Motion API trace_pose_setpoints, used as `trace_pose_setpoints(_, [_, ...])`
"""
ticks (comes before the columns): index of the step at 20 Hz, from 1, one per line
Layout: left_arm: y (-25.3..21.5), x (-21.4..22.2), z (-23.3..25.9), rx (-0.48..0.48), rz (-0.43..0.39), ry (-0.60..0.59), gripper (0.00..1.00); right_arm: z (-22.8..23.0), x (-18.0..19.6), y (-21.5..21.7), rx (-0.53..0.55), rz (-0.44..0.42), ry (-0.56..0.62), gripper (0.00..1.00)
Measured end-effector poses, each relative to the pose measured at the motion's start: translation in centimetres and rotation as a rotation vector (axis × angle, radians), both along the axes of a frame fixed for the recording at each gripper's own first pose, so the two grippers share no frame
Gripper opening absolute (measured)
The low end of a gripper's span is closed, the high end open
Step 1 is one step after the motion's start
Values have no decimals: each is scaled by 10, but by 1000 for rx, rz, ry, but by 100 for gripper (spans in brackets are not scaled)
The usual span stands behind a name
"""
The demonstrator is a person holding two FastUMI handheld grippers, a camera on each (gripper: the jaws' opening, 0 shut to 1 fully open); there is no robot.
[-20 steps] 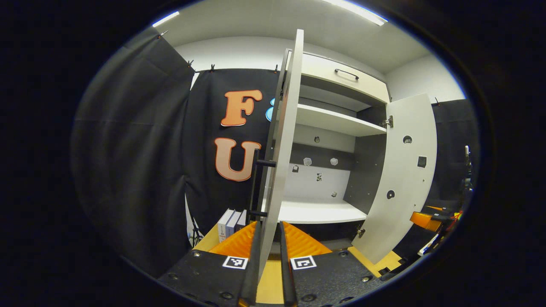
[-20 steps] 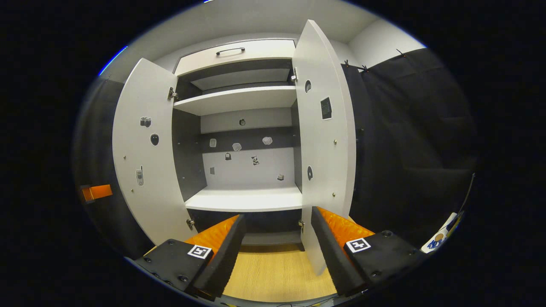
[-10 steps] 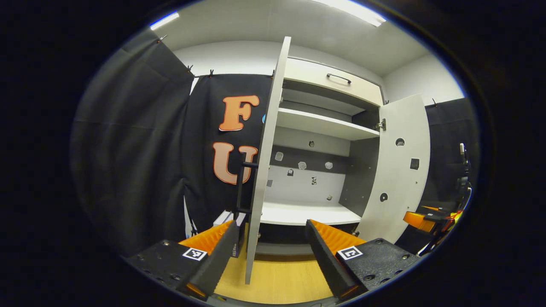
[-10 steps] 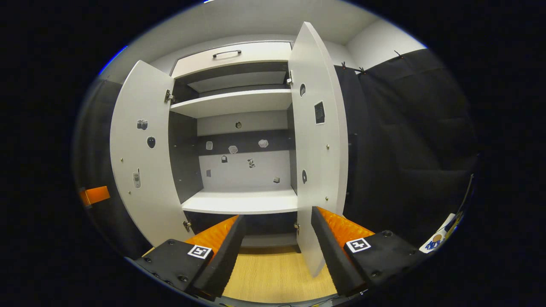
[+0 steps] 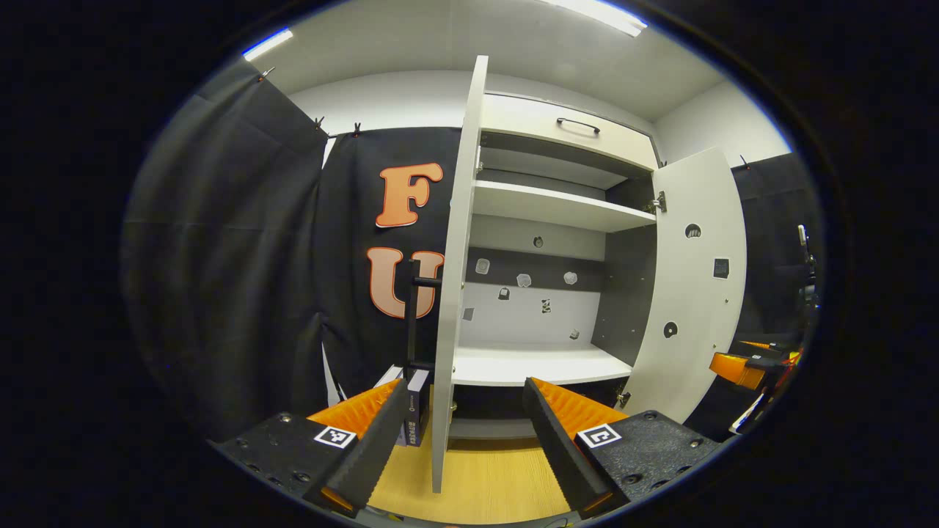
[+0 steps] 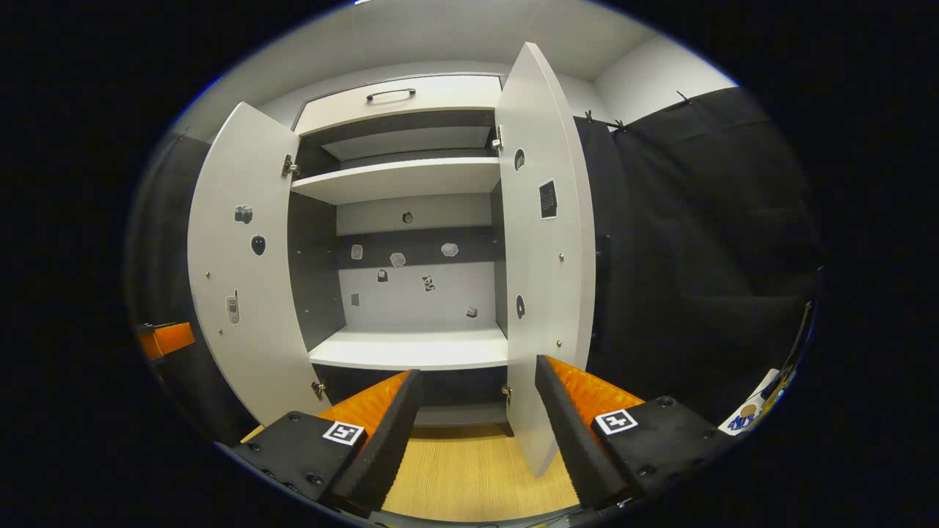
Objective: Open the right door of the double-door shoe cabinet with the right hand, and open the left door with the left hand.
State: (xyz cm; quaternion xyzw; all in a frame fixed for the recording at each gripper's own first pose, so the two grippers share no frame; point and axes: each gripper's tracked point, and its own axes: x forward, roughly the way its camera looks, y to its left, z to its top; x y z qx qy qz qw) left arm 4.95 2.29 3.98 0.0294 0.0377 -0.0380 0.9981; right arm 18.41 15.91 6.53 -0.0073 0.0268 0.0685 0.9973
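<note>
cabinet: both doors are swung out, so you're looking straight at the shelves and the little stickers on the back wall; a drawer front with a dark handle sits above the opening

left door: in your left gripper view it's edge-on, standing between the two fingers but a bit beyond them, not touching either; its dark bar handle is on the outer face, just left of the edge; in your right gripper view the same door is wide open with stickers on its inner face

right door: open, inner face towards you, lower edge near the right finger but no contact that I can see; in the left gripper view it hangs open at the far side

left gripper: fingers spread apart, pinching nothing

right gripper: also spread wide, nothing between the fingers; you can spot it past the right door in the left gripper view

floor: pale wood under both grippers

boxes: a couple standing just left of the left door's bottom
</note>
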Motion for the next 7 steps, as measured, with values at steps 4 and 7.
trace_pose_setpoints(4, [1, 0, 5, 7, -6, -18, 94, 5, -1, 1, 5, -10, -16, 89])
trace_pose_setpoints(7, [0, 0, 8, -2, -16, -26, 94, 12, -2, -1, 8, -20, -38, 89])
